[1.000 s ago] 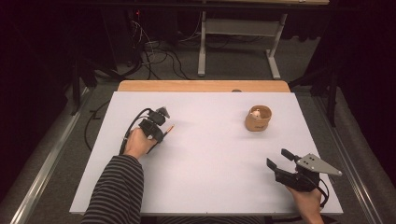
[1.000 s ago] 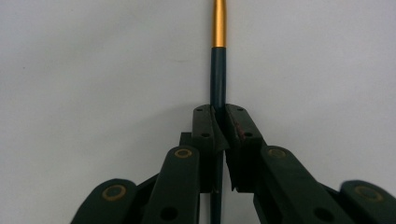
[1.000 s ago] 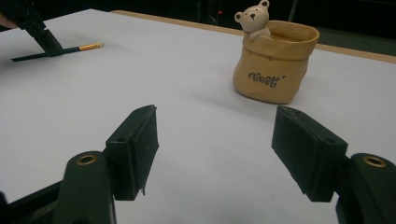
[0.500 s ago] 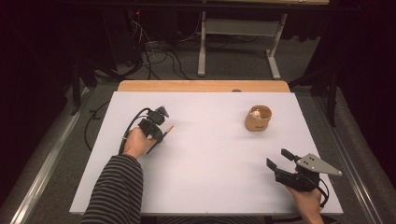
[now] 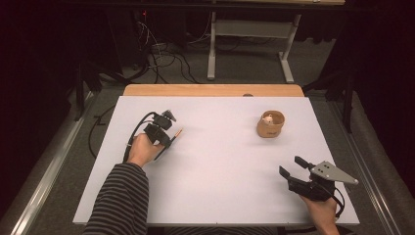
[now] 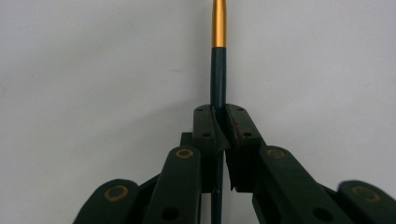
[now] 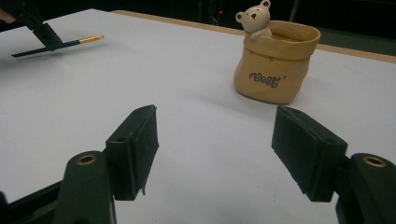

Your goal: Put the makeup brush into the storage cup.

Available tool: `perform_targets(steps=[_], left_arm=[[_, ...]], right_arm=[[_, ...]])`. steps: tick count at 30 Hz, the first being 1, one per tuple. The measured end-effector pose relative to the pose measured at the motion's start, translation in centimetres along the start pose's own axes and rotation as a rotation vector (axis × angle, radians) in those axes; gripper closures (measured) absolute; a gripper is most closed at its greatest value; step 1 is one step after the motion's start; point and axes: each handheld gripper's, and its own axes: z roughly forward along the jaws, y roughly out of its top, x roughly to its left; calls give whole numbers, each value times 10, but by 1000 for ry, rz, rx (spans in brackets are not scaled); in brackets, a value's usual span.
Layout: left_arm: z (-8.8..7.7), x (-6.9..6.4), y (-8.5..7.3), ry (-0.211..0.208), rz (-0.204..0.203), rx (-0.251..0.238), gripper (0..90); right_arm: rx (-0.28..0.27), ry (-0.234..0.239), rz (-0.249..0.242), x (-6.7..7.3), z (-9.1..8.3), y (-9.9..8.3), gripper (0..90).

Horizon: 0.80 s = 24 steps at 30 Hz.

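left claw (image 6: 219, 122) pinching pen (image 6: 218, 70), well left of bear pot (image 5: 270, 124); right claw (image 7: 215, 140) spread. lift level, keep pinch firm, aim for pot opening.

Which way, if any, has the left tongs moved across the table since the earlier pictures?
No. In the high view the left tongs, shut on the pen, sits at the same spot relative to the table's wooden far edge and the bear pot.

Table top (image 5: 215, 166): smooth matt white sheet; bare light wood strip (image 5: 213, 90) along far edge. Pen (image 6: 218, 74): dark matt barrel, shiny gold metallic end. Pot (image 7: 276, 60) right of pen: tan, sack-shaped, glazed sheen, cream bear on rim. Gripper fingers (image 7: 135, 144): matt black plastic.
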Motion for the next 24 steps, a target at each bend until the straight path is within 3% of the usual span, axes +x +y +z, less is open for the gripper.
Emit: perform_targets(steps=[24], left_arm=[[-26,-18,-7,-48,60,-137,837]], right_arm=[[3,2,5,0,0,0,336]])
